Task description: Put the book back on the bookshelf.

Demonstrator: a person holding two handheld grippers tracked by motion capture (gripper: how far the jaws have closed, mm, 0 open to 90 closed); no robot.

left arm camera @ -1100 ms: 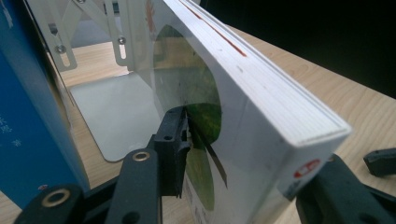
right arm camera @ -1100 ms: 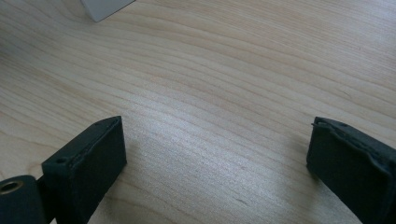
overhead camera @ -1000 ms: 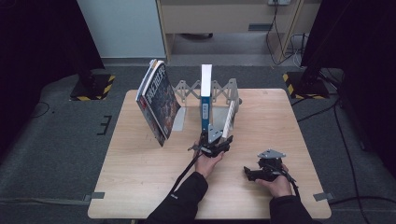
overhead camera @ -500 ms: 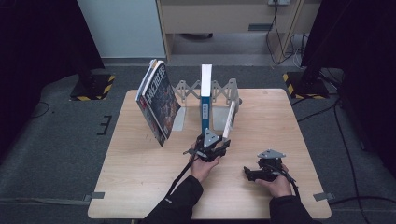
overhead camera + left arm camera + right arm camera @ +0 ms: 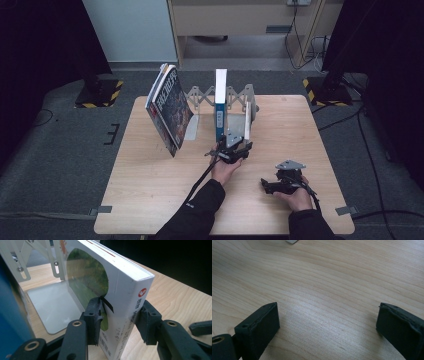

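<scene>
The left tongs (image 5: 117, 322) grip the near edge of a white book (image 5: 125, 290), one pad on each cover; their jaws have just been opening slightly. The book stands upright in the rack (image 5: 200, 95), right of a blue book (image 5: 220, 120). The right tongs (image 5: 327, 327) rest open on the bench (image 5: 310, 130), near right
</scene>
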